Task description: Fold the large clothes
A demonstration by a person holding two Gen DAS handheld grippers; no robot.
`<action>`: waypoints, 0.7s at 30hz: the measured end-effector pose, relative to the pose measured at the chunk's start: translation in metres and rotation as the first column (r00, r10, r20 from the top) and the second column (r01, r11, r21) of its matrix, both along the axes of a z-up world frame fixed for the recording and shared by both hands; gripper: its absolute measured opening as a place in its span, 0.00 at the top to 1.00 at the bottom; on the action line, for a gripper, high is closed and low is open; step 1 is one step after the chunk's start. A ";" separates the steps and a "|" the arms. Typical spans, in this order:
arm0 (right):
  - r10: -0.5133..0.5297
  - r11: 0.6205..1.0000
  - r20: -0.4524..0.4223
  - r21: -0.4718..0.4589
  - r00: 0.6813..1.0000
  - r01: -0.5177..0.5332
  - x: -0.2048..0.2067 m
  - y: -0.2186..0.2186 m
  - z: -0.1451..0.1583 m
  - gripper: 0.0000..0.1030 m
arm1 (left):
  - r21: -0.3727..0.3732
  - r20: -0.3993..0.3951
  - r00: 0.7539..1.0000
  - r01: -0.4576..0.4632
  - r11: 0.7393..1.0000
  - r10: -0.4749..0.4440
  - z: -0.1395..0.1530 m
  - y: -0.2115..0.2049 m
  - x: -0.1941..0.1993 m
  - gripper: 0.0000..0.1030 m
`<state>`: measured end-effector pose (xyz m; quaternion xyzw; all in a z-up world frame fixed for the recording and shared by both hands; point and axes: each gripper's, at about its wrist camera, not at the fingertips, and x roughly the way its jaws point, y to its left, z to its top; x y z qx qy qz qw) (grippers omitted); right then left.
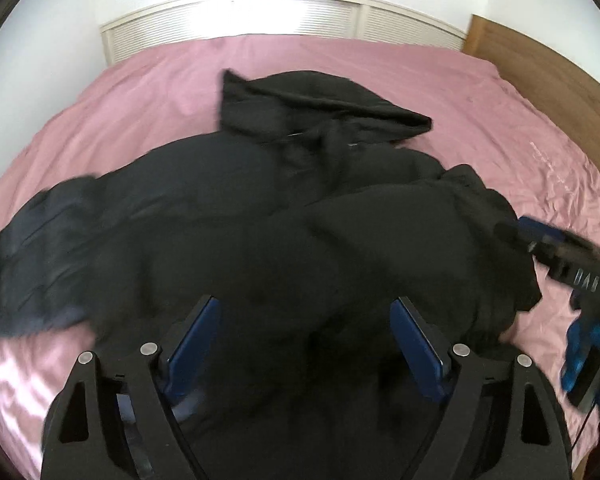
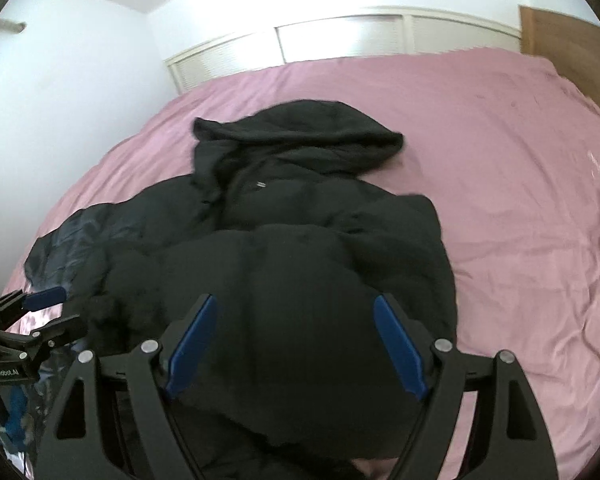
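A black padded hooded jacket (image 1: 260,220) (image 2: 300,264) lies crumpled on the pink bed sheet (image 1: 140,92) (image 2: 500,160). Its hood (image 1: 320,100) (image 2: 300,132) points toward the far side, and a shiny dark flap (image 1: 40,236) (image 2: 72,232) spreads out to the left. My left gripper (image 1: 305,308) hovers over the near part of the jacket, jaws wide apart and holding nothing; it also shows at the lower left of the right wrist view (image 2: 56,312). My right gripper (image 2: 294,304) stands open over the jacket's bulging middle, and its blue-padded fingers (image 1: 536,232) reach in from the right.
White louvred doors (image 1: 300,16) (image 2: 340,44) run behind the bed. A wooden panel (image 1: 540,72) (image 2: 572,48) stands at the right and a white wall (image 1: 40,60) at the left. Bare pink sheet lies to the right of the jacket.
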<state>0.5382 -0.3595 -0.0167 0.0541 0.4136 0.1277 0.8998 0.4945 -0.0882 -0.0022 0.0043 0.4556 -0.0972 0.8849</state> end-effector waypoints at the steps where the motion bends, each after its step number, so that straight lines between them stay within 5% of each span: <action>1: 0.001 1.000 -0.010 -0.006 1.000 -0.001 0.003 0.000 -0.007 0.22 | 0.003 -0.002 1.000 0.011 1.000 -0.011 -0.005 -0.013 0.011 0.16; 8: 0.017 0.999 -0.087 -0.048 0.996 -0.021 0.019 0.007 -0.057 0.22 | 0.023 -0.042 0.999 0.034 0.999 -0.033 -0.045 -0.052 0.054 0.16; 14: 0.037 0.992 -0.164 -0.110 0.986 -0.056 0.028 0.016 -0.102 0.18 | 0.103 -0.126 0.992 0.026 0.994 -0.013 -0.098 -0.055 0.072 0.02; 21: 0.042 0.991 -0.166 -0.116 0.985 -0.062 0.027 0.019 -0.094 0.18 | 0.107 -0.117 0.993 0.029 0.994 -0.017 -0.094 -0.055 0.070 0.01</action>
